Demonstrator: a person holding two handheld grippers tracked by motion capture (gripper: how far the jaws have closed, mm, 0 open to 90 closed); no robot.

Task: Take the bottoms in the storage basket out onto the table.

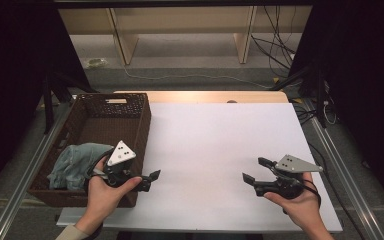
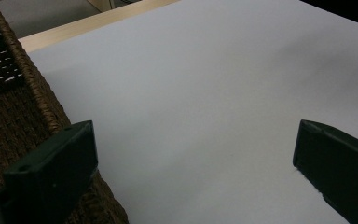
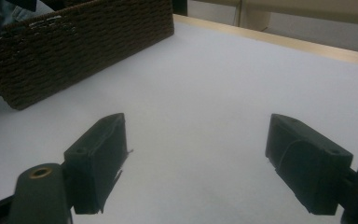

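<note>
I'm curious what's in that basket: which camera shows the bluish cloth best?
The high view: it looks down into the wicker basket on the crumpled cloth. The right gripper view catches a bluish scrap above the rim; the left gripper view shows just the weave.

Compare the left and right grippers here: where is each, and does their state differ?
The left gripper sits at the near corner of the brown woven basket, beside the wall that fronts the crumpled denim cloth; the right gripper is out over the bare white sheet, away from the basket. The left gripper points right across the sheet; the right gripper points left, toward the basket. Shared: both have jaws wide open and hold nothing.
</note>
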